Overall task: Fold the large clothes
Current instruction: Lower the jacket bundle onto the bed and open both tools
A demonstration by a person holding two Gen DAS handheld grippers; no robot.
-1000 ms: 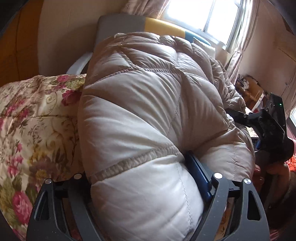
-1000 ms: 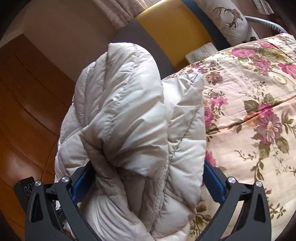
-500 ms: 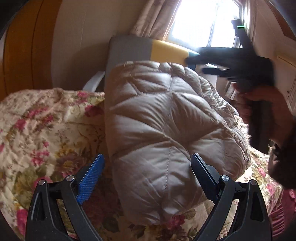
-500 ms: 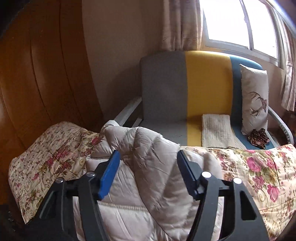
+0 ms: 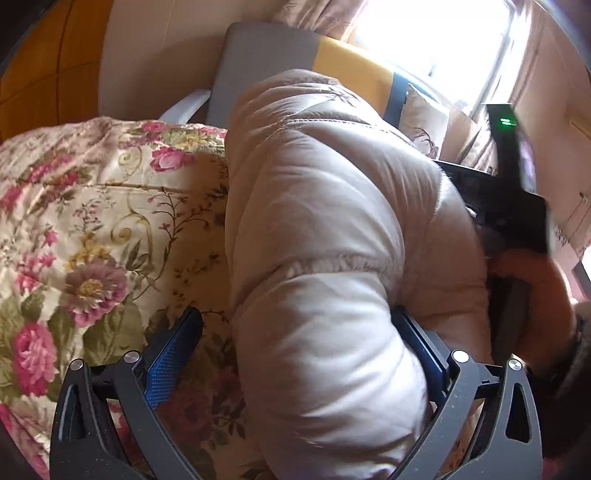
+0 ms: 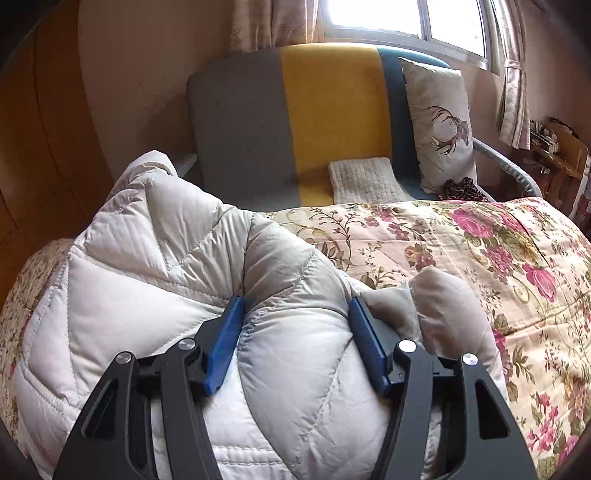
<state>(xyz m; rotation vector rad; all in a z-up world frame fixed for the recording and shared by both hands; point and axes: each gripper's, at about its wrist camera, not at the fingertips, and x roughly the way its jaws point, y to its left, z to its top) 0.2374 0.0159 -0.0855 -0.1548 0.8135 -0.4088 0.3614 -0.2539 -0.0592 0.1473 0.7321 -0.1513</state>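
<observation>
Padding fills the space closest to me. On my left gripper the fingers stand at their widest and have just been opening. The blue pad on its left side hangs free over the floral bedspread, with a strip of bedspread showing between it and the down jacket. The pad on the other side is mostly hidden behind the jacket's bulge, so I cannot tell whether it touches or only sits against the fabric. The jacket's near end runs out of sight under the frame.

My right gripper has a puffed ridge of the jacket between its fingers, both blue pads sunk into the quilting; these jaws have just eased a little wider yet the fabric is pinched between them. How many layers are in there I cannot make out.

Beyond my left fingers the jacket lies as a folded bundle on the bedspread. To its right, the right gripper's black body and the hand around it are blurred and partly cut off.

Past the right fingers, bare bedspread stretches off to the right. Farther on stands a grey, yellow and blue armchair with a folded cloth and a cushion on it. The window above is washed out by glare.
</observation>
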